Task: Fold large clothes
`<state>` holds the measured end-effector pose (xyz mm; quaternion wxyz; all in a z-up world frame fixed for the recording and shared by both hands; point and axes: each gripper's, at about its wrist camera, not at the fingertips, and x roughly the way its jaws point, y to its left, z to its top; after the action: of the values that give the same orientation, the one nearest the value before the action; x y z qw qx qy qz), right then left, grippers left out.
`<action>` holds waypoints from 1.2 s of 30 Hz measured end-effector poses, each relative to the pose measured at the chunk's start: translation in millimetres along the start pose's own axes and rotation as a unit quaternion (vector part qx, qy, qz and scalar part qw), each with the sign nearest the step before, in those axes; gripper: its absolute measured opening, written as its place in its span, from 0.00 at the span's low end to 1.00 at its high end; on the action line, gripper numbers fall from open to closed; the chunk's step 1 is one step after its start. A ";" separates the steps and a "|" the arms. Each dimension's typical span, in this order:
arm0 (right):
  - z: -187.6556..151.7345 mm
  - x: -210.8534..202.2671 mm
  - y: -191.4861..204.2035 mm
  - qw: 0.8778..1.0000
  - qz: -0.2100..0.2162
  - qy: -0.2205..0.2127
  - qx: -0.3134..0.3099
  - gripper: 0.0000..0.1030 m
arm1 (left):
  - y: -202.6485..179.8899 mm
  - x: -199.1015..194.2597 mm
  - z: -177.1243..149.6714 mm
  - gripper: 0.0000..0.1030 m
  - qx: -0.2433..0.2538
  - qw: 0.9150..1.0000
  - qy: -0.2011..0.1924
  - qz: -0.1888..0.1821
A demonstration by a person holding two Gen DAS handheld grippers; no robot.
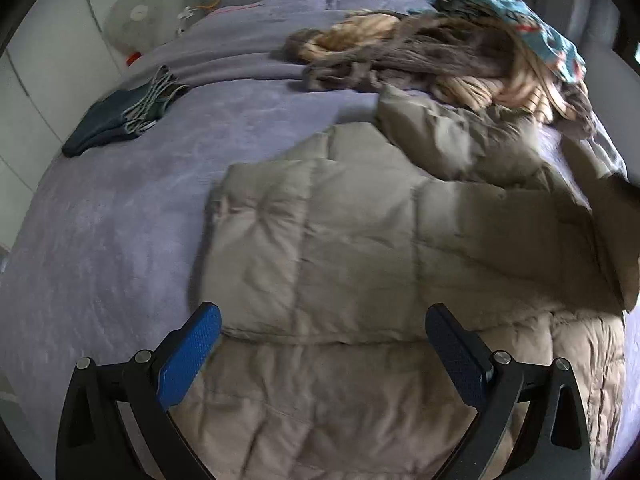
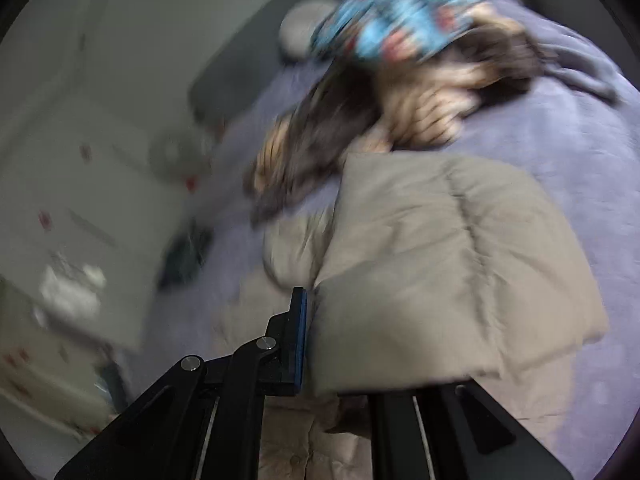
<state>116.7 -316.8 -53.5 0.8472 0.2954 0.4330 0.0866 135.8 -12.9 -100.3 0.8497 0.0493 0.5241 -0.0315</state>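
Right wrist: tongs (image 2: 310, 340) tilted, prob. pinching jacket (image 2: 440, 260).

Both views are dimly and evenly lit, without glare; straight lines are bent by fisheye distortion, and dark vignetting is seen at the corners; the left wrist view is mostly sharp; the right wrist view is heavily smeared by motion blur.

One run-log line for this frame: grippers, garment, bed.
left gripper: open, above puffer jacket | right gripper: shut on jacket flap | clothes pile: unfolded | bed
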 end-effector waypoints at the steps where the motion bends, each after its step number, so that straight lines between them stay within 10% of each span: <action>1: -7.5 22.7 7.7 1.000 -0.008 0.020 -0.002 0.10 | 4.1 1.2 -0.1 1.00 -0.002 1.000 0.000 0.001; 10: -60.8 104.5 -20.9 0.990 -0.064 0.113 0.051 0.11 | 19.3 35.6 -6.0 1.00 -0.010 1.000 0.025 -0.008; 15: -56.3 82.4 -3.3 0.992 -0.054 0.108 0.039 0.78 | 4.1 48.9 -3.7 1.00 -0.011 0.999 0.032 -0.032; 19: -52.7 44.3 -13.1 0.994 -0.043 0.077 0.066 0.78 | -1.5 50.9 7.7 1.00 -0.014 0.998 0.024 -0.050; 24: -47.5 10.2 -72.7 0.970 -0.017 0.002 0.241 0.76 | 4.6 52.9 18.8 1.00 -0.015 0.998 0.018 -0.062; 25: -45.1 7.7 -81.2 0.965 -0.016 -0.013 0.261 0.68 | 8.2 52.1 19.9 1.00 -0.016 0.998 0.017 -0.063; 26: -41.0 8.5 -83.9 0.963 -0.016 -0.022 0.268 0.37 | 12.6 50.9 20.8 1.00 -0.018 0.998 0.015 -0.065; 27: -36.8 12.8 -80.6 0.965 -0.013 -0.020 0.260 0.11 | 16.8 49.6 21.1 1.00 -0.020 0.997 0.013 -0.069; 36: -35.3 86.9 40.1 0.996 0.024 0.079 0.027 0.15 | 48.2 33.0 23.8 1.00 -0.053 0.984 -0.005 -0.167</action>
<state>146.4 -234.2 -105.6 0.7997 0.3208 0.4935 0.1183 176.8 32.1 -116.7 0.8367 -0.0843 0.5213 -0.1453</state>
